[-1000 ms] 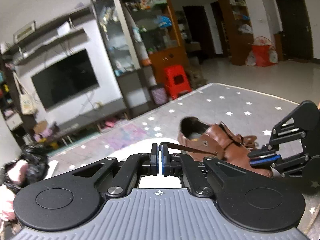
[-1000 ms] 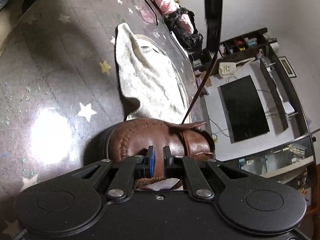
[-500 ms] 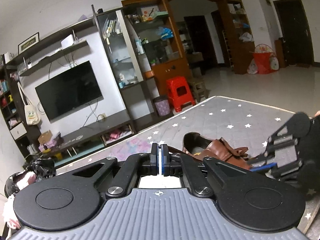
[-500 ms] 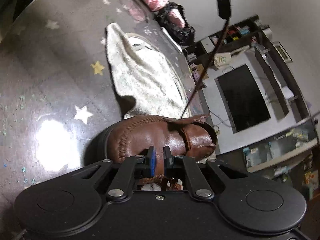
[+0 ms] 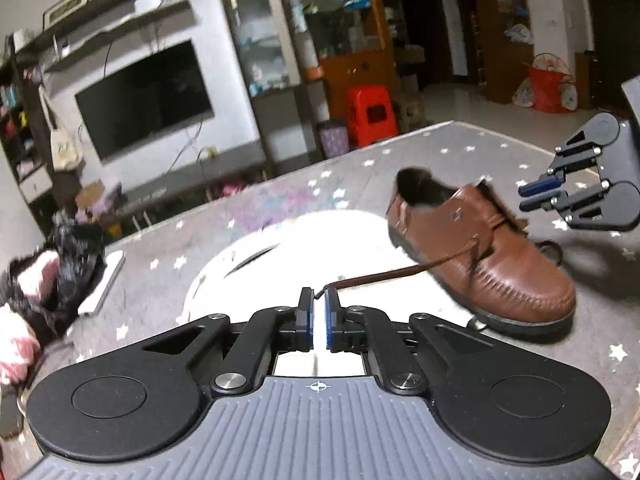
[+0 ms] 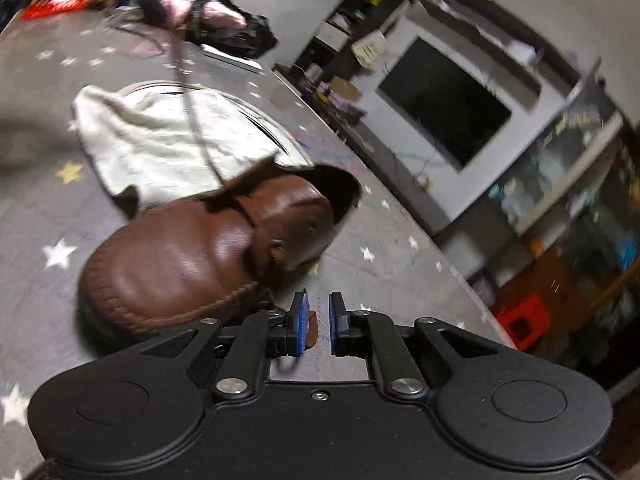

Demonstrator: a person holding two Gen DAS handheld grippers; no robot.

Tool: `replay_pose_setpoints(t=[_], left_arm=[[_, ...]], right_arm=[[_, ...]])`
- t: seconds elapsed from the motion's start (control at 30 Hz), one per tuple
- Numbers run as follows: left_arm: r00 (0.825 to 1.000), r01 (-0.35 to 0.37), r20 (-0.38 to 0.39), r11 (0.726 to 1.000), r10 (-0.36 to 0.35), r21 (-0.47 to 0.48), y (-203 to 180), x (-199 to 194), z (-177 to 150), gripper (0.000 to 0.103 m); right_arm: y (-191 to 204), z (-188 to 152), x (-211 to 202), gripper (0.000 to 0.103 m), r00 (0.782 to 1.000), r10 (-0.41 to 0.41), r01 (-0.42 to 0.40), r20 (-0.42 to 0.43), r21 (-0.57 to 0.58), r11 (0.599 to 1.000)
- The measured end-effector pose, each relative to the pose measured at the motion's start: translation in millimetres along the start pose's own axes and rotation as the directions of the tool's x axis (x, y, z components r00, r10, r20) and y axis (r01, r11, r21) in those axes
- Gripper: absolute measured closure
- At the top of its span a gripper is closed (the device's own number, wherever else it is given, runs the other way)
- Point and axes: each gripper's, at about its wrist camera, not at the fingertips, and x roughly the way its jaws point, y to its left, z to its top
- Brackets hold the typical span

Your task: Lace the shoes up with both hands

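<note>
Shoe [image 5: 476,248] just right of left hand-held gripper [image 5: 319,300], lace [image 5: 396,272] between.

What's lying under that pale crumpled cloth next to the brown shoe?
A round white object with a dark curved slot peeks out from under the pale crumpled cloth. Most of it is covered, so what it is cannot be told.

There's the worktop [image 5: 448,148], covered in a grey cloth printed with white stars and the odd yellow one. A brown leather shoe [image 5: 476,252] sits directly on it, sole down. Just beside the shoe, a pale towel [image 6: 160,140] lies spread out over a round white object [image 5: 224,268]. Farther along, near the edge, a black-and-pink bundle [image 5: 60,248] rests next to a flat white slab [image 5: 102,280].
</note>
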Motion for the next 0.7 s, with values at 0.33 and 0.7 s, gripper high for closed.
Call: replay_pose_setpoints(t=[0.33,0.7], left_arm=[[0.999,0.005,-0.048,0.999,-0.007,-0.041,15.6,13.9,-11.2,0.071],[0.996,0.083,-0.007,0.996,-0.083,-0.008,-9.6,23.0,8.3,0.066]], right_arm=[[-20.9,-13.4,41.6,0.08,0.991,0.122,-0.108,-0.062,0.195,0.975],[-36.3,-27.4,15.9,0.08,0.99,0.122,-0.097,-0.077,0.269,0.958]])
